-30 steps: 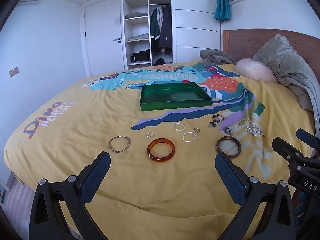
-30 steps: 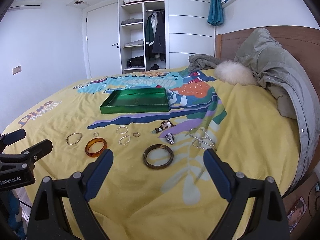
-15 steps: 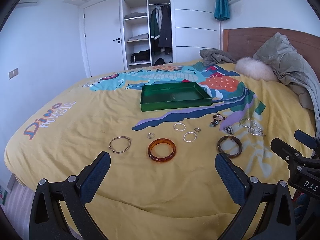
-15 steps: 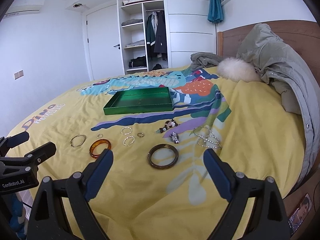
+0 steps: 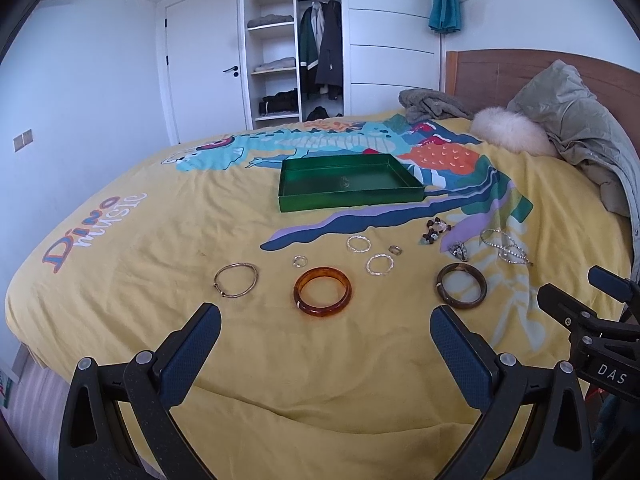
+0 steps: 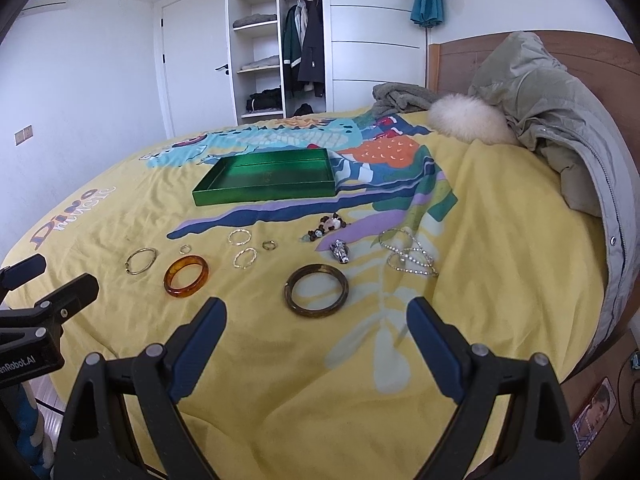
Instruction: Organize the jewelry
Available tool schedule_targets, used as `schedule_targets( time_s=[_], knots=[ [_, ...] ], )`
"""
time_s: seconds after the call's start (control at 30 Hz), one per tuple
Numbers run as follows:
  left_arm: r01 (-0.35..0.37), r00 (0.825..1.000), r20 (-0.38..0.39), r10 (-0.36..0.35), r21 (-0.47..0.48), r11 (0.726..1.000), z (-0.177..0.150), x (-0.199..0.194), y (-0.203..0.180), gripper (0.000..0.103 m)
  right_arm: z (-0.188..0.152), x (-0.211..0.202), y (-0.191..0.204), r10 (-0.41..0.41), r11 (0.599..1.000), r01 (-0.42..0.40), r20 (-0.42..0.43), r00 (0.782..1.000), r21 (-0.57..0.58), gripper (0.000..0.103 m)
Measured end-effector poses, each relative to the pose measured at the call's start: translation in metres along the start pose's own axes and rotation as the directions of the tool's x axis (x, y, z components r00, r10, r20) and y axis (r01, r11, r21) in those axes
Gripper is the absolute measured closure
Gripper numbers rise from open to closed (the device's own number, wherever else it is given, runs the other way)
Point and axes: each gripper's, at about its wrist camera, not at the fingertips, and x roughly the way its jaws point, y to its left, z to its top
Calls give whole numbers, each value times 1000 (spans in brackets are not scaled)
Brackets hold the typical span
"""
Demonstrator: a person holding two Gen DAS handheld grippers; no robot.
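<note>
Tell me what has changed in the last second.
Only a small camera drift: in the right wrist view the jewelry sits slightly lower and nearer, so the right gripper edged toward the bed. Nothing was grasped or released. Both grippers stay open and empty, the left gripper near the amber bangle. The brown bangle, the other pieces and the green tray lie as before.

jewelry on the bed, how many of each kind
bangles: 3 (amber, dark brown, thin metal)
twisted hoops: 2
small rings: 2
beaded piece: 1
silver charm: 1
sparkly chains: 1 pile
total: 10
</note>
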Motion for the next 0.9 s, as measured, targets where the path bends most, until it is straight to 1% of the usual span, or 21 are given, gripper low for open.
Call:
schedule_targets(
  time_s=[0.53,0.73,0.9],
  knots=[
    [5,1000,-29,-6,-33,999,0,14,8,0,1,5,2,-2,1000,2,-11,1000,-16,11],
    [-3,999,-44,1,-49,999,-2,22,14,0,2,11,4,18,1000,-18,-14,1000,-18,11],
    [-18,997,-79,12,-73,997,-4,36,24,0,1,18,-4,49,999,-48,-21,999,25,11]
  ],
)
